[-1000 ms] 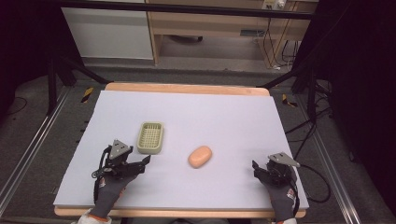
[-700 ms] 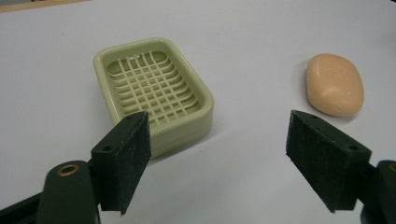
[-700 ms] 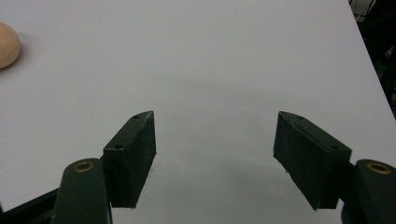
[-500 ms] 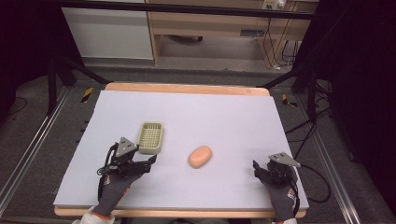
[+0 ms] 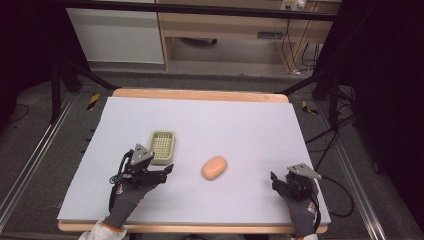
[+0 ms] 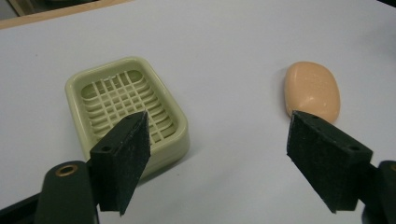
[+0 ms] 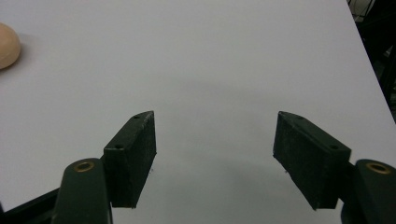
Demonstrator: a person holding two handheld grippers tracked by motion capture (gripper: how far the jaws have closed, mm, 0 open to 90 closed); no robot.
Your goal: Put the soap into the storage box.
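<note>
A pale green soap dish (image 5: 162, 146) with a slotted grid floor lies left of centre on the white table (image 5: 240, 125). A peach bar of soap (image 5: 214, 167) lies to its right, apart from it. My left gripper (image 5: 162, 171) is open just in front of the dish. In the left gripper view the dish (image 6: 128, 105) sits beyond the left jaw and the soap (image 6: 313, 91) beyond the right jaw, with nothing between the jaws of the gripper (image 6: 219, 140). My right gripper (image 5: 285, 179) is open near the front right corner, over bare table (image 7: 215, 135). The soap (image 7: 7, 44) shows at the far left edge there.
The table has a wooden rim (image 5: 200, 94) along the far side. Dark frame legs and cables (image 5: 325, 115) stand beyond the right edge. A cabinet (image 5: 117, 35) stands on the floor behind the table.
My left gripper has moved right and a little forward, to a spot in front of the dish and nearer the soap. The right gripper has barely shifted. Dish and soap stay put.
</note>
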